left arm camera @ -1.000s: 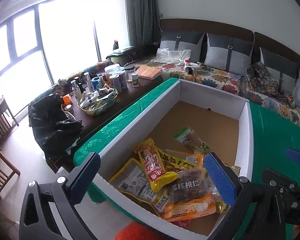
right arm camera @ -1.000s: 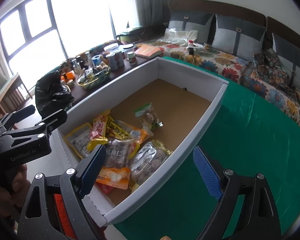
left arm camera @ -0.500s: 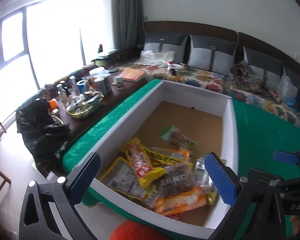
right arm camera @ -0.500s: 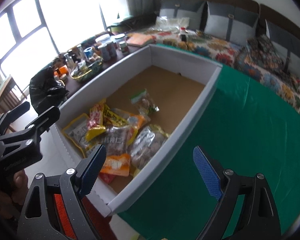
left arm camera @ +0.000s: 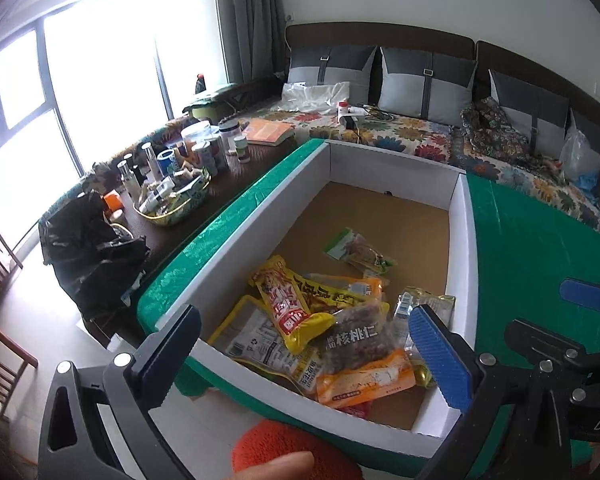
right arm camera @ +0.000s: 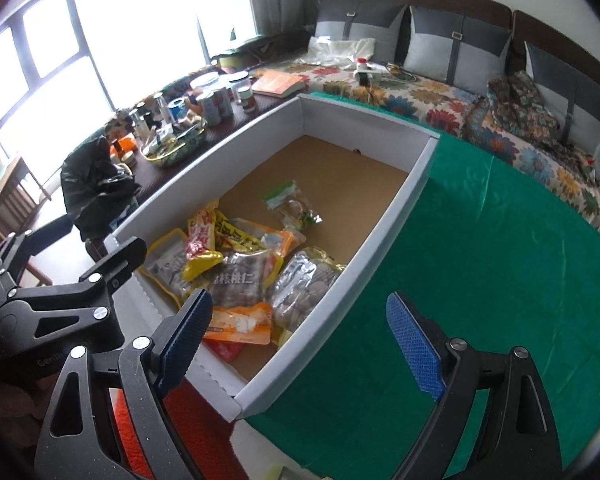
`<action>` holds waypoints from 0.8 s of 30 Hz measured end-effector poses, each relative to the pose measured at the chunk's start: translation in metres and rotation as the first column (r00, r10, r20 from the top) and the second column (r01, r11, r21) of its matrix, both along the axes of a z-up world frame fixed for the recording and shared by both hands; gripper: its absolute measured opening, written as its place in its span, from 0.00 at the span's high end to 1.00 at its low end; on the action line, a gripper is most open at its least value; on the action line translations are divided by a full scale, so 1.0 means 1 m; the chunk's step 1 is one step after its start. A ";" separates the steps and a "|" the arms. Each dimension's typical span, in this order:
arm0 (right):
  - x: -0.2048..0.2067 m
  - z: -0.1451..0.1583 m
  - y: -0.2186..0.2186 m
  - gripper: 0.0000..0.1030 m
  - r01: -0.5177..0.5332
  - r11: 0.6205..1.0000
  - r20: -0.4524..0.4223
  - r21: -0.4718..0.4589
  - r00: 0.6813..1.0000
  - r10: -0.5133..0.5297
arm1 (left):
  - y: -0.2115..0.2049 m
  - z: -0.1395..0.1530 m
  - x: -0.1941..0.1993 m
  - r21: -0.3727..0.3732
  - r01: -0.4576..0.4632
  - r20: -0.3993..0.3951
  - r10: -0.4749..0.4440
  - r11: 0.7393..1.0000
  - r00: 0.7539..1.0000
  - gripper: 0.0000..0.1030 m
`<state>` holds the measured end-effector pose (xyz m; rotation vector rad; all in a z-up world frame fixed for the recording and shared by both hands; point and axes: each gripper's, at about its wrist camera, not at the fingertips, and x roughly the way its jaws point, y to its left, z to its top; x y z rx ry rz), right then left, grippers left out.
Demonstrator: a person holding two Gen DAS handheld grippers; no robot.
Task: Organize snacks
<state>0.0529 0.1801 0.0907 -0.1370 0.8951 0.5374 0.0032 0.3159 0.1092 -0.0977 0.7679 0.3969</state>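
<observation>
Left wrist view: left gripper (left arm camera: pixel 300 354) hangs over the near end of the white cardboard box (left arm camera: pixel 458 240), fingers (left arm camera: pixel 438 360) spread wide, nothing between them. Snack packs lie piled on the brown box floor, mostly between the fingers and just ahead of them: walnut pack w/ orange bottom (left arm camera: pixel 364 354) close to the right finger, red-yellow pack (left arm camera: pixel 288 308) lying across a yellow-edged pack w/ printed label (left arm camera: pixel 256 346) nearer the left finger, orange pack (left arm camera: pixel 340 290) beyond those. Small green-top pouch (left arm camera: pixel 358 250) lies alone farther ahead, apart from the pile. Right of the right finger, the right gripper's blue pad shows over the green cloth (left arm camera: pixel 540 248).

Right wrist view: right gripper (right arm camera: pixel 300 340) also released, fingers (right arm camera: pixel 414 346) wide apart, empty. Box corner and right wall sit between them; left finger overlaps the near pile, right finger is over the green cloth-covered table. Clear bag of round brownish snacks (right arm camera: pixel 304 286) leans at the box's right wall, just ahead of the gap. Left gripper's black frame is left of the left finger.

Far ahead-left: dark side table w/ bottles, jars and a tray (right arm camera: pixel 176 148); black bag (right arm camera: pixel 96 184) beside it. Floral-covered sofa (right arm camera: pixel 420 92) w/ grey cushions runs behind the box.
</observation>
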 end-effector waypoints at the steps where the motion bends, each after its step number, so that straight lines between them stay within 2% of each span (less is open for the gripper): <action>1: 0.000 0.001 0.000 0.11 -0.001 1.000 0.003 -0.001 1.000 0.001 | 0.000 0.001 0.000 -0.001 0.000 0.003 0.000 1.000 1.000 0.00; 7: -0.001 0.002 -0.001 0.11 0.004 1.000 0.005 0.004 1.000 -0.004 | -0.001 0.008 -0.003 -0.034 0.029 0.023 -0.028 0.999 0.999 0.00; 10: -0.002 0.003 -0.002 0.11 0.012 1.000 0.003 0.003 1.000 -0.012 | -0.004 0.010 -0.001 -0.016 0.022 -0.009 -0.022 1.000 1.000 0.00; 14: -0.003 0.003 -0.001 0.11 0.016 1.000 -0.003 -0.006 1.000 -0.016 | -0.005 0.011 -0.001 -0.005 0.029 -0.009 -0.030 1.000 1.000 0.00; 22: -0.005 0.008 0.000 0.11 0.019 1.000 0.023 -0.005 1.000 -0.019 | 0.009 0.014 -0.005 -0.084 0.017 0.005 -0.017 0.996 1.000 0.00; 24: -0.006 0.011 -0.001 0.11 0.028 1.000 0.040 -0.007 0.999 -0.027 | 0.012 0.013 -0.004 -0.074 0.001 -0.001 -0.001 0.997 1.000 0.00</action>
